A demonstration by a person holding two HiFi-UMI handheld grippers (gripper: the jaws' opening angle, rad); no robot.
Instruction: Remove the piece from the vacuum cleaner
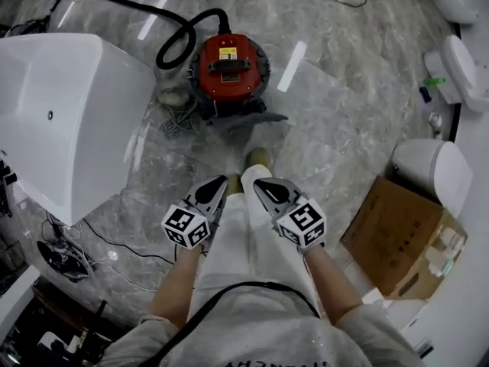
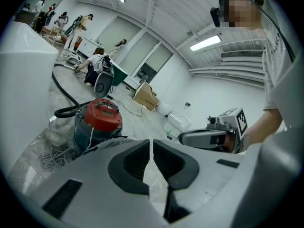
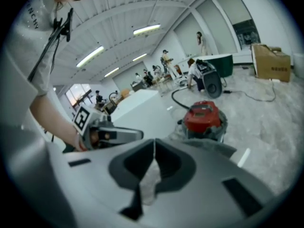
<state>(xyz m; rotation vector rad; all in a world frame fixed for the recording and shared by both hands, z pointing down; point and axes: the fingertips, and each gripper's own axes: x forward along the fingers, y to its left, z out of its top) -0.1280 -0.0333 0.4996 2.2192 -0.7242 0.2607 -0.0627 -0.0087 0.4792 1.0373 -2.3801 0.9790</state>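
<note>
A red-topped canister vacuum cleaner (image 1: 229,67) stands on the marble floor ahead of me, with a black hose (image 1: 177,38) looping from its left side. It also shows in the left gripper view (image 2: 98,119) and the right gripper view (image 3: 204,118). My left gripper (image 1: 227,182) and right gripper (image 1: 257,183) hang side by side above my feet, well short of the vacuum. Both are shut with nothing between their jaws. The left gripper (image 2: 151,145) sees the right one to its right; the right gripper (image 3: 153,145) sees the left one to its left.
A white bathtub (image 1: 69,113) fills the left. A bundle of cord (image 1: 177,121) and a dark grey piece (image 1: 256,118) lie at the vacuum's base. An open cardboard box (image 1: 401,235) and white toilets (image 1: 432,168) stand at the right. People work far off.
</note>
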